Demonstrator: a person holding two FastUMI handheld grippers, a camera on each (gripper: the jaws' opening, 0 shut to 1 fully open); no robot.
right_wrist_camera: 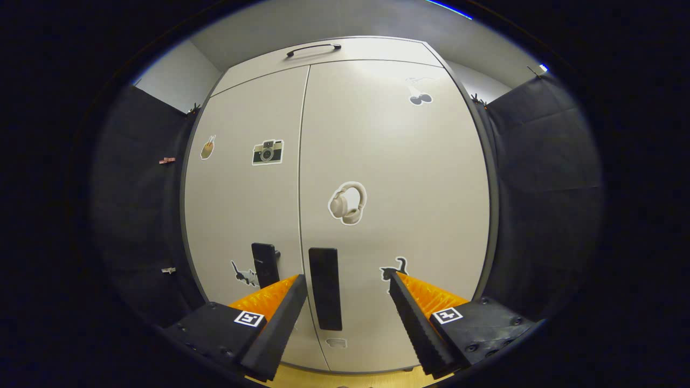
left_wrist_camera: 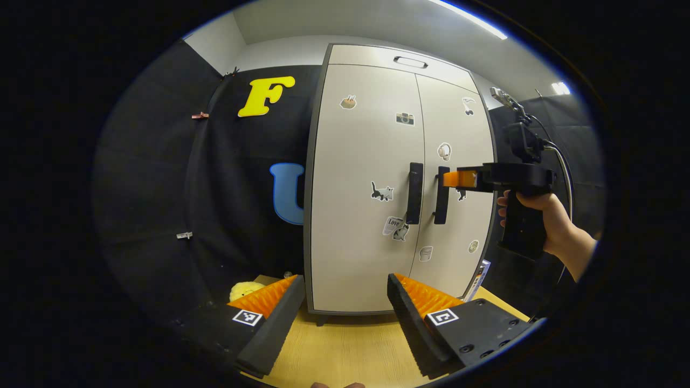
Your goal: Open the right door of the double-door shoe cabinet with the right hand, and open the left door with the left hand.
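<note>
On wooden surface (left_wrist_camera: 345, 345) stands shoe cabinet (left_wrist_camera: 399, 183), both doors closed. Right tool (right_wrist_camera: 347, 302) fingers spread either side of right door handle (right_wrist_camera: 325, 288), not touching it; seen from left gripper view w/ a hand (left_wrist_camera: 544, 221) holding it up by that handle. Left tool (left_wrist_camera: 345, 310) spread, back from cabinet, left door handle (left_wrist_camera: 414, 193) well apart. Yellow plush (left_wrist_camera: 245, 290) beside cabinet's base.

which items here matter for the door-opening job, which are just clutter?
Job:
right door handle
left door handle
shoe cabinet
right gripper, open around its handle
left gripper, open, back from the cabinet

Clutter:
yellow plush toy
door stickers
</note>
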